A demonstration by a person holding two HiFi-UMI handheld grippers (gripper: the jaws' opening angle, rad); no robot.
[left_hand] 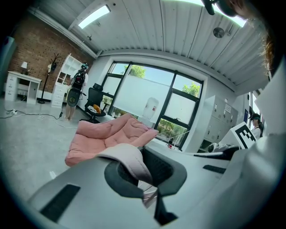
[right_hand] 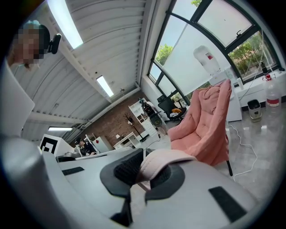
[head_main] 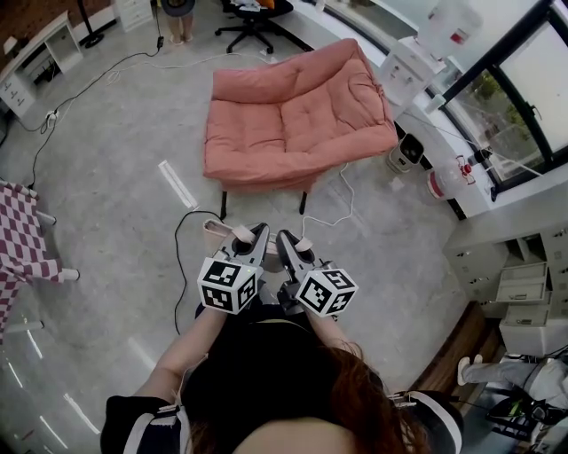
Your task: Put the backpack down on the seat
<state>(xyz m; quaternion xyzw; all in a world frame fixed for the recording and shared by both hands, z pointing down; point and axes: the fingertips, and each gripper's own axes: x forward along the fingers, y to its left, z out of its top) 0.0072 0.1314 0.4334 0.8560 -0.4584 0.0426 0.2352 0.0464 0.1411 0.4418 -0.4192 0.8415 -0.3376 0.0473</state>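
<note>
Pink padded backpack straps (left_hand: 129, 159) were clenched in left tool (head_main: 241, 236) and right tool (head_main: 296, 245); best carried level to the salmon cushioned seat (head_main: 284, 124).

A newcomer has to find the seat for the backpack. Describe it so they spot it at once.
Look to the wall of black-framed windows and the white water dispenser beside it. In front of them stands the seat: a wide, padded pink lounger on thin dark legs, unlike the black wheeled office chair behind it.
</note>
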